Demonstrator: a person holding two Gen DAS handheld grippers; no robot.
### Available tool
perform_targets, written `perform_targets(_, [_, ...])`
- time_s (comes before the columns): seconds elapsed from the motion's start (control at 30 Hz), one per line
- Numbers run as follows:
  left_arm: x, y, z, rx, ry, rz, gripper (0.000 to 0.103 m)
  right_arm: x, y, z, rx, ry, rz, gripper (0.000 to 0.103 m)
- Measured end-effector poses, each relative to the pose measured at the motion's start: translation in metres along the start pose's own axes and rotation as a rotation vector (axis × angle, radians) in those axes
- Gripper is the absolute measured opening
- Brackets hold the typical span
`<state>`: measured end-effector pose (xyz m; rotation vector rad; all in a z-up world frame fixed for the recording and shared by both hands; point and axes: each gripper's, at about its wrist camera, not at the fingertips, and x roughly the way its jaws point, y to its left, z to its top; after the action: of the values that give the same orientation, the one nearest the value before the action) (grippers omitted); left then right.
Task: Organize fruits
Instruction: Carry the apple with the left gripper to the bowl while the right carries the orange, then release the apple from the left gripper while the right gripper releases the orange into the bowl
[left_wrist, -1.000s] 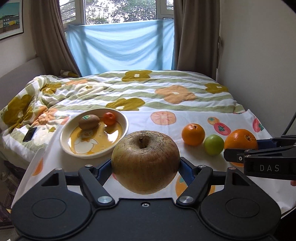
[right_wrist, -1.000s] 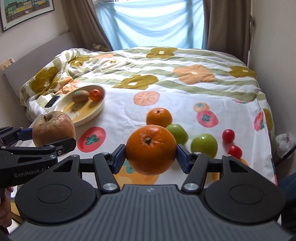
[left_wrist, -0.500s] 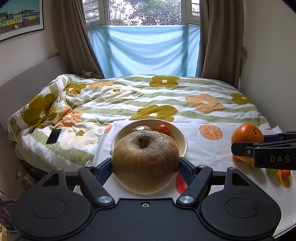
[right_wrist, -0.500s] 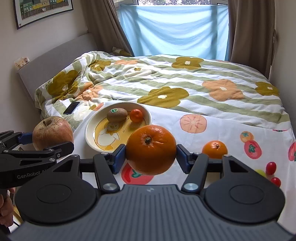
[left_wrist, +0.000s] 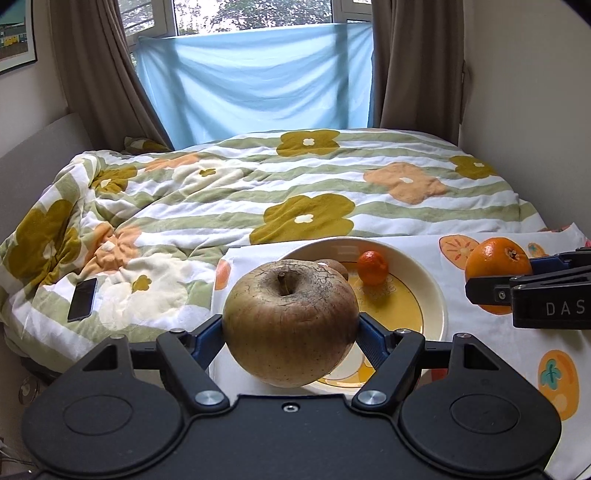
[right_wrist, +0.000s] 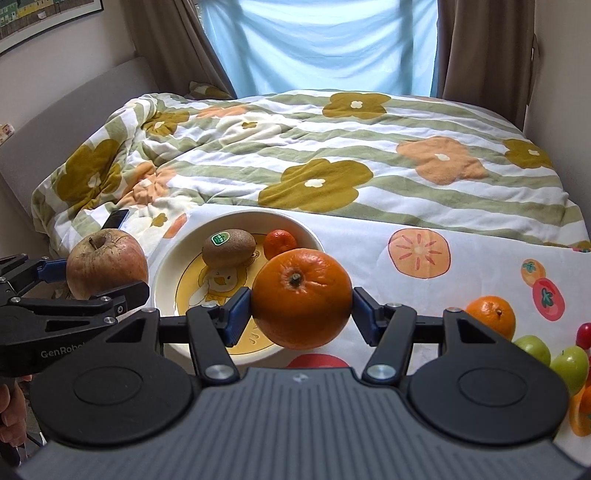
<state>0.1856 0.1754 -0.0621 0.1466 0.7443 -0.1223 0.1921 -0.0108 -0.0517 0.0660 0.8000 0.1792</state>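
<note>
My left gripper (left_wrist: 290, 326) is shut on a wrinkled brown apple (left_wrist: 290, 321), held above the near left rim of a cream bowl (left_wrist: 432, 291). The apple also shows in the right wrist view (right_wrist: 105, 264). My right gripper (right_wrist: 301, 312) is shut on a large orange (right_wrist: 301, 299), held over the bowl's (right_wrist: 166, 266) near right side; the orange also shows in the left wrist view (left_wrist: 496, 264). In the bowl lie a kiwi (right_wrist: 229, 247) with a green sticker and a small mandarin (right_wrist: 280, 242).
On the fruit-print cloth (right_wrist: 461, 295) to the right lie a small orange (right_wrist: 491, 315), two green fruits (right_wrist: 570, 365) and a red cherry tomato (right_wrist: 583, 334). A flowered quilt (right_wrist: 332, 147) covers the bed behind. A phone (left_wrist: 83, 299) lies on the quilt at left.
Both grippers have moved left and toward the bowl with their fruits. The bowl now sits right under and behind the apple and the orange.
</note>
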Motion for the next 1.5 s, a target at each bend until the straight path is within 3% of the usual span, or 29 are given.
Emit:
perform_targets(0.27, [0.049,0.000,-0.004,0.126,0.034,-0.075,0.079,0.040,0.010,0.004,0.040,0.038,-0.062,0.073])
perform_targets(0.57, [0.073,-0.013,-0.012,0.218,0.075,-0.116,0.079,0.062,0.015,0.008,0.055,0.057,-0.081,0.073])
perform_targets(0.97, [0.079,-0.007,-0.010,0.181,0.137,-0.143,0.080,0.070,0.027,0.013,0.023,0.070,-0.073,0.073])
perform_targets(1.07, [0.066,-0.005,-0.010,0.154,0.104,-0.145,0.084,0.068,0.029,0.015,0.012,0.069,-0.068,0.073])
perform_targets(1.13, [0.058,-0.003,-0.009,0.149,0.078,-0.140,0.094,0.066,0.030,0.017,0.003,0.070,-0.059,0.073])
perform_targets(1.5, [0.039,-0.003,-0.019,0.124,0.054,-0.114,0.094,0.085,0.031,0.014,-0.052,0.117,0.009,0.074])
